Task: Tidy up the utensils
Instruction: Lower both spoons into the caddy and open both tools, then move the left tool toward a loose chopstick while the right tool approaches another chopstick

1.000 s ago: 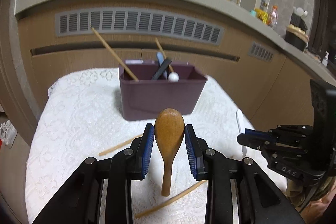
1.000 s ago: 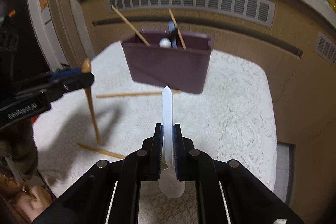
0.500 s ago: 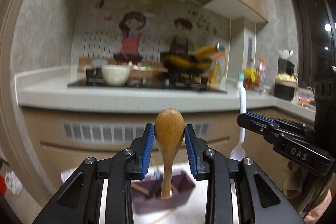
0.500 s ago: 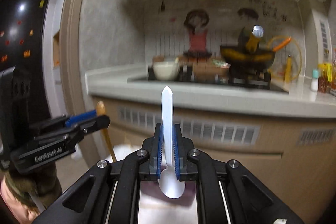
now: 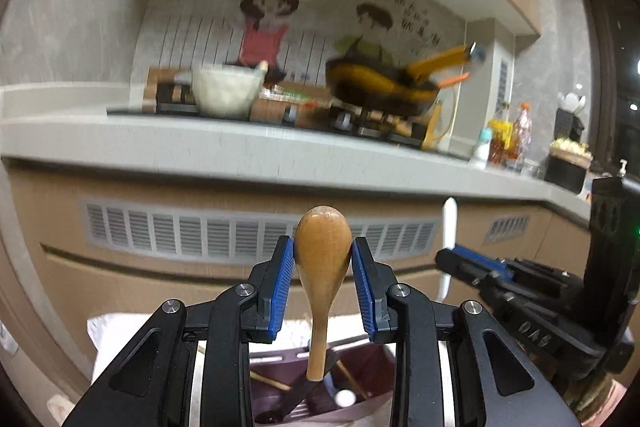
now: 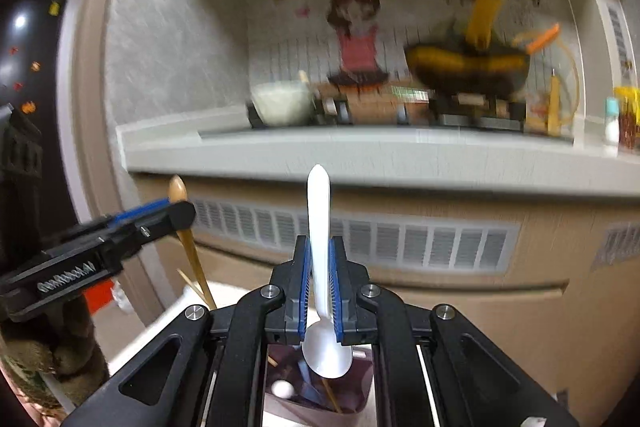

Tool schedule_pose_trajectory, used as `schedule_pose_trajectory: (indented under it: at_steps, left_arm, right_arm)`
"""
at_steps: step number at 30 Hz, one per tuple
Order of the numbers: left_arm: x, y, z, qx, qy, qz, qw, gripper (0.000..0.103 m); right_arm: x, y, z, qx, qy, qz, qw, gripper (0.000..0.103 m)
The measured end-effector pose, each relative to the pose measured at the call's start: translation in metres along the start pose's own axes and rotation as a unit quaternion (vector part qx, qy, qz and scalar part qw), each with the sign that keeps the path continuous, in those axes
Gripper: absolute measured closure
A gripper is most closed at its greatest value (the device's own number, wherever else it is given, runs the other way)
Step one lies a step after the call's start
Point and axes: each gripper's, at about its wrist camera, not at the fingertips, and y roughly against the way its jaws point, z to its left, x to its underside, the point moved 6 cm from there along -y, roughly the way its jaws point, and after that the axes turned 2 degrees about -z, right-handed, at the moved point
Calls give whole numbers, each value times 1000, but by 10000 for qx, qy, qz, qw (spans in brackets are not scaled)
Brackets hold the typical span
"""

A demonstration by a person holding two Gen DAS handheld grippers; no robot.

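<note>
My left gripper [image 5: 322,267] is shut on a wooden spoon [image 5: 322,259], bowl up, handle hanging down over the dark purple utensil bin [image 5: 320,391]. My right gripper [image 6: 319,279] is shut on a white plastic spoon [image 6: 319,227], handle up, bowl hanging just above the same bin [image 6: 316,391]. The bin holds chopsticks, a dark utensil and a white ball-ended piece. Each gripper shows in the other's view: the right gripper [image 5: 472,267] with the white spoon at right, the left gripper [image 6: 168,215] with the wooden spoon [image 6: 188,239] at left.
The bin stands on a white lace cloth [image 5: 120,331]. Behind runs a kitchen counter [image 5: 280,147] with a white bowl [image 5: 226,93], a wok [image 5: 380,91] and bottles [image 5: 508,139]. Cabinet fronts with vent grilles [image 5: 200,231] stand below it.
Both grippers rose with their spoons and came forward over the bin, which dropped from the middle of each view to its bottom edge. Since half a second ago the cameras tipped back down slightly.
</note>
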Motion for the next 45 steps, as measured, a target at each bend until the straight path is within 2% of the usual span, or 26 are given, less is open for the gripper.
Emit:
schedule_pose_trajectory:
  at_steps: [6, 9, 13, 15, 17, 21, 23, 26, 30, 31, 32, 34, 35, 36, 37, 38, 39, 42, 45]
  left_arm:
    - [54, -44, 9, 34, 74, 619, 9981, 72]
    - [80, -59, 16, -226, 10, 856, 9961, 72]
    - [102, -67, 19, -333, -59, 1000, 9944, 72]
    - [110, -69, 19, -340, -70, 1047, 9939, 71]
    - [113, -68, 21, -327, -42, 1073, 9937, 71]
    - [115, -62, 23, -318, -35, 1074, 9937, 67]
    - [114, -55, 24, -341, -74, 1074, 9936, 64]
    - [115, -41, 26, -370, -182, 1077, 9933, 63]
    - [127, -20, 27, -366, -560, 1226, 9902, 62]
    - [131, -16, 27, -339, -619, 1291, 9891, 62]
    - [139, -12, 29, -244, -664, 1429, 9872, 62]
    - [155, -11, 29, 74, -661, 1817, 9811, 62]
    - [165, -10, 28, 241, -695, 2010, 9768, 57]
    - [168, -5, 27, 254, -843, 1927, 9773, 53]
    - [177, -5, 23, 379, -986, 2135, 9712, 49]
    - [187, -5, 20, 524, -1001, 2392, 9644, 49]
    - [192, -5, 18, 560, -987, 2498, 9616, 49]
    - [208, -1, 6, 620, -1331, 2650, 9530, 49]
    - [225, -1, -3, 850, -1389, 2935, 9420, 49]
  right_arm:
    - [57, -57, -12, 123, -121, 732, 9972, 93]
    - [83, -75, -10, 158, -64, 1055, 9943, 93]
    - [109, -84, 1, 157, 227, 1330, 9907, 93]
    - [115, -85, 5, 118, 314, 1438, 9890, 91]
    - [119, -85, 9, 95, 358, 1525, 9876, 80]
    - [119, -78, 15, 57, 472, 1540, 9869, 74]
    - [117, -71, 18, 56, 533, 1511, 9871, 67]
    - [118, -55, 21, 12, 632, 1491, 9868, 62]
    - [133, -30, 28, -227, 751, 1724, 9819, 58]
    - [143, -22, 30, -334, 790, 1887, 9783, 51]
    - [152, -16, 31, -392, 820, 2013, 9753, 45]
    - [170, -8, 33, -461, 915, 2227, 9695, 44]
    - [181, -3, 34, -469, 998, 2354, 9656, 44]
    - [190, 0, 36, -464, 1066, 2444, 9627, 44]
    - [200, 7, 34, -467, 1104, 2522, 9602, 44]
    - [208, 9, 35, -495, 1113, 2603, 9578, 44]
    - [215, 12, 37, -542, 1098, 2692, 9553, 44]
    - [232, 21, 44, -692, 1052, 2866, 9497, 44]
    - [245, 30, 47, -867, 1010, 3014, 9442, 44]
